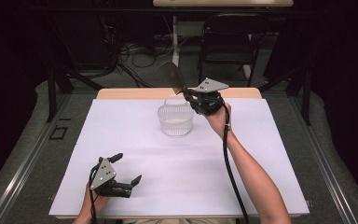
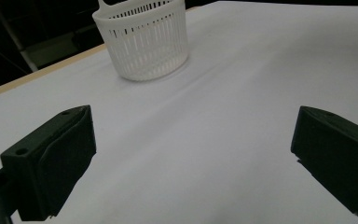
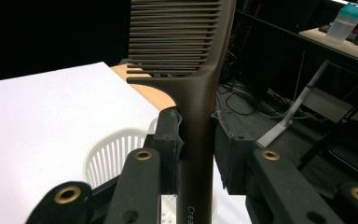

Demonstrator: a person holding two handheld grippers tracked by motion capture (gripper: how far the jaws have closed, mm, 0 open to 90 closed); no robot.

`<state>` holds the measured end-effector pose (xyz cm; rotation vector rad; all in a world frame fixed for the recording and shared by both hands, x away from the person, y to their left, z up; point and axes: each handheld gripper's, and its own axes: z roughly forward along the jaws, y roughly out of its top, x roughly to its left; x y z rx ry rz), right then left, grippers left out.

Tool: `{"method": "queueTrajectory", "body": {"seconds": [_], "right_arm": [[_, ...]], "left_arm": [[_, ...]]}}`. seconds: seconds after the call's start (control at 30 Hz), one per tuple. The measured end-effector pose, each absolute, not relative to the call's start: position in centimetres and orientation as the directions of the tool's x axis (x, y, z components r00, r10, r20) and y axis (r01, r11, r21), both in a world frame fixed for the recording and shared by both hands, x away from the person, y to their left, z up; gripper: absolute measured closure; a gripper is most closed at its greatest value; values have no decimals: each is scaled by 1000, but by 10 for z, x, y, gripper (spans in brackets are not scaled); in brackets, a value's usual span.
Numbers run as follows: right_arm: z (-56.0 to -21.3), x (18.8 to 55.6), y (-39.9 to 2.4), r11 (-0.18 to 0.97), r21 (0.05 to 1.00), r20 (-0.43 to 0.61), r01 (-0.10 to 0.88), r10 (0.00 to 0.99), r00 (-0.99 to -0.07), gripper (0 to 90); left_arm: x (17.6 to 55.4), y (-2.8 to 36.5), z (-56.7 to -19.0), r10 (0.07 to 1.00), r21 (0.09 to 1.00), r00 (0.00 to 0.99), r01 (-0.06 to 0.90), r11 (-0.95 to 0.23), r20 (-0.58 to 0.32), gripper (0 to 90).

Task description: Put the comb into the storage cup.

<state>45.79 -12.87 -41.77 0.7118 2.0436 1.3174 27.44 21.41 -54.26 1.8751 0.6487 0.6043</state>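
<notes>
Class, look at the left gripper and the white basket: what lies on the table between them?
Nothing: in the high view, bare white table cover runs from the left gripper to the white basket. The left gripper view shows the same bare stretch.

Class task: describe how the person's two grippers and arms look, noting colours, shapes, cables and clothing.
Both the left gripper and right gripper are black, with blocky fingers and a grey three-cornered plate on top. Brass-coloured rivets stud the linkages. A black cable trails along each forearm. The forearms are bare of sleeves.

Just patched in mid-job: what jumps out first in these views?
The dark brown comb, clamped by its handle in the right tool and held above the white slotted basket at the table's far middle. The left tool rests open near the front edge of the white table.
</notes>
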Motion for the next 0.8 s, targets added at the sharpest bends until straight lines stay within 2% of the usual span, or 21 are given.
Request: {"method": "queueTrajectory", "body": {"seconds": [0.8], "right_arm": [[-414,459,-121,375,923,-220,89,701,-678,727]], "left_arm": [[273,213,-542,673,928,730,158,-336,119,1]]}}
